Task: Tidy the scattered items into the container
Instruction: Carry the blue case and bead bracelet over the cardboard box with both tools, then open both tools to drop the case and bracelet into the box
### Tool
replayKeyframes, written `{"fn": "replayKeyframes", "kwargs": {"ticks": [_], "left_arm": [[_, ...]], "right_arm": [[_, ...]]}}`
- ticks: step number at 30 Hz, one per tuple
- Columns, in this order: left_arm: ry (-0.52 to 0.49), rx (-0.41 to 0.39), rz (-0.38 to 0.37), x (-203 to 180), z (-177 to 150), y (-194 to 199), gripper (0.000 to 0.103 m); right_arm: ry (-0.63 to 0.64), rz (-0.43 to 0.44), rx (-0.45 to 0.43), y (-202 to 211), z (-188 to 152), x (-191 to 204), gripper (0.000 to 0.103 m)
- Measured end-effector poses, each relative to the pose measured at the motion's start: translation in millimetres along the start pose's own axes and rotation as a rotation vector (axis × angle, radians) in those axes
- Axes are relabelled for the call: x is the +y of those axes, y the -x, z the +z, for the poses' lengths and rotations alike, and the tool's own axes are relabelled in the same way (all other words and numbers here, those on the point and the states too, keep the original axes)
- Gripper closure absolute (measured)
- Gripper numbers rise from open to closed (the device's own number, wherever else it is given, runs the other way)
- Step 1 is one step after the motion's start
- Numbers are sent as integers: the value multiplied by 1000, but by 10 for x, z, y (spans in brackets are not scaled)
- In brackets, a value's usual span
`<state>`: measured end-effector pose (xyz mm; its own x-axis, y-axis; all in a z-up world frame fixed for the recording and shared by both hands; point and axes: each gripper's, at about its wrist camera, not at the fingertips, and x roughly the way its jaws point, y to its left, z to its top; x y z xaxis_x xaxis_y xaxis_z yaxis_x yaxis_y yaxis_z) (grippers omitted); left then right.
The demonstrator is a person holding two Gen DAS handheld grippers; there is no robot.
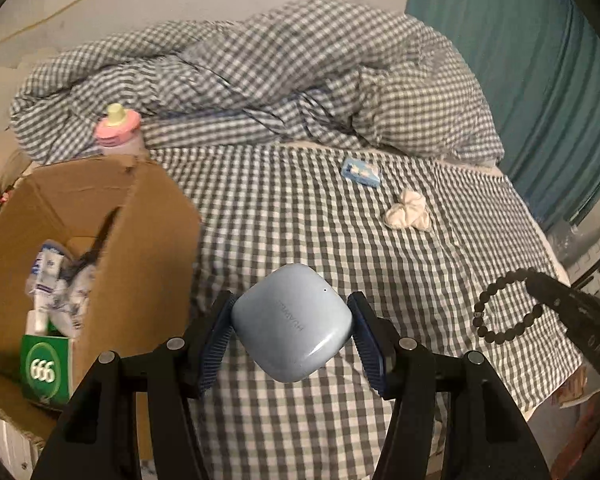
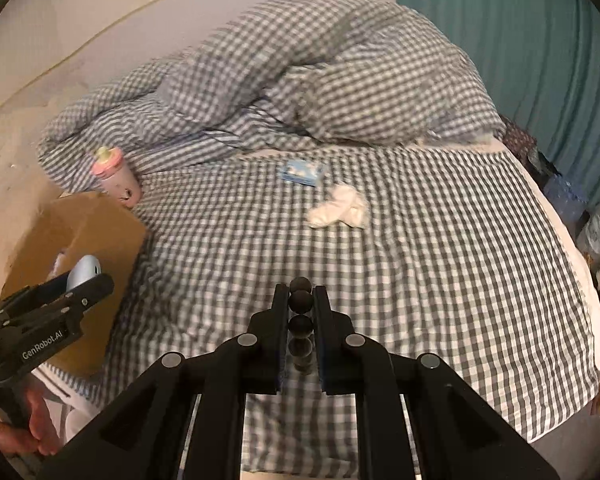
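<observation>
Pale blue earbud case (image 1: 293,323) is clamped between the left hand-held gripper (image 1: 292,330) pads, above the bed. Dark bead bracelet (image 2: 301,320) is pinched in the closed right hand-held gripper (image 2: 301,312). Cardboard box (image 1: 148,216) is seen just left of the left gripper; blue packet (image 1: 361,171) and white scrunchie (image 1: 407,210) are seen farther ahead on the checked sheet (image 1: 300,220).

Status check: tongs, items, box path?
Left tongs shut on earbud case; right tongs shut on bead bracelet. Cardboard box open, path clear. Blue packet, white scrunchie still out.
</observation>
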<state>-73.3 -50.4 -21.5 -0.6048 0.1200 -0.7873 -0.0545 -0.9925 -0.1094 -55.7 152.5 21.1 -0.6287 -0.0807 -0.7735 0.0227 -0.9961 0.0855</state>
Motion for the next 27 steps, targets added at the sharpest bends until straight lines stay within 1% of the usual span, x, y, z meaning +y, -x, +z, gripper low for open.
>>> {"fn": "replayKeyframes", "kwargs": {"ticks": [3,7,10,15,18,20,23,25,27], "left_arm": [[24,-25,23,175,-16,181,44],[68,-44,54,478,-18,388,44],[106,-78,86,748,-14,586,44],[164,-114,149,1279,-14,873,44],[211,-95,182,1644,-84,897,44],[233,-75,204,1830,-132,843,44],[264,-42,221,2056,-185,720,44],[278,-21,221,2167,-208,613,44],[283,-13,215,2214,-230,545,44]], "right_arm": [[42,17,-11,67,8,261,92],[115,65,-25,127,43,698,92],[175,108,-45,188,105,1092,92],[284,206,-71,216,241,1892,92],[342,277,-65,109,320,2365,92],[374,318,-46,-19,343,2689,92],[399,360,9,-271,331,3052,92],[417,365,35,-402,289,3192,92],[441,347,48,-532,251,3290,92]]}}
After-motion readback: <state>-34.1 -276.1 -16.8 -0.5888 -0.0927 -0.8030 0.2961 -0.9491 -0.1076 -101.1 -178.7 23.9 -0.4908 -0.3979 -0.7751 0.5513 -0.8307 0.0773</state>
